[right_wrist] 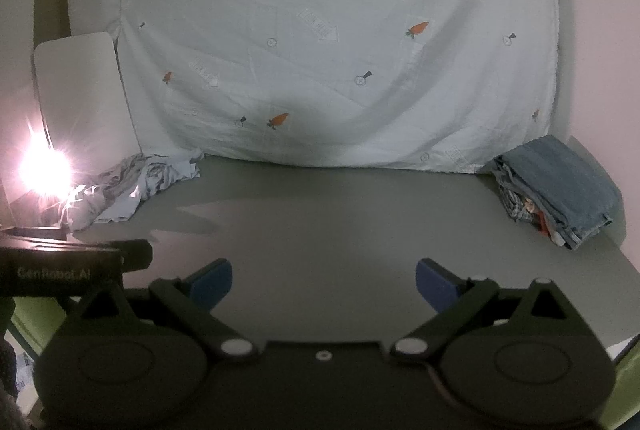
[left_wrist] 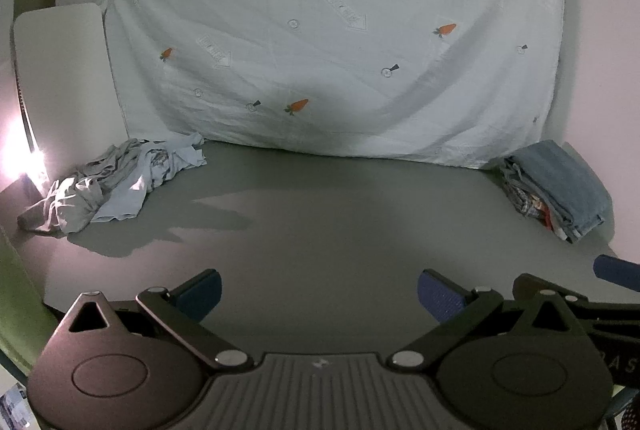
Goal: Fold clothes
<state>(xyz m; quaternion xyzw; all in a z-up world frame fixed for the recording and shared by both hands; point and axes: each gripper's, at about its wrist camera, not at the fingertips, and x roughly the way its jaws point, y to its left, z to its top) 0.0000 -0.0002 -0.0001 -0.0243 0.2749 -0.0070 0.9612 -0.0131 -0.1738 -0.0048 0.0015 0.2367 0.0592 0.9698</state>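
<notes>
A crumpled pile of pale grey and light blue clothes [left_wrist: 116, 182] lies at the far left of the grey table [left_wrist: 320, 230]; it also shows in the right wrist view [right_wrist: 124, 186]. A folded stack topped by blue jeans [left_wrist: 560, 186] sits at the far right, seen too in the right wrist view [right_wrist: 560, 190]. My left gripper [left_wrist: 320, 296] is open and empty over the table's near edge. My right gripper [right_wrist: 324, 284] is open and empty beside it; one of its blue fingertips [left_wrist: 616, 272] shows at the right of the left wrist view.
A pale sheet with carrot prints [left_wrist: 328, 30] hangs behind the table. A white board [left_wrist: 64, 78] leans at the back left next to a bright lamp [right_wrist: 44, 166]. The left gripper's body [right_wrist: 60, 266] shows at the left of the right wrist view.
</notes>
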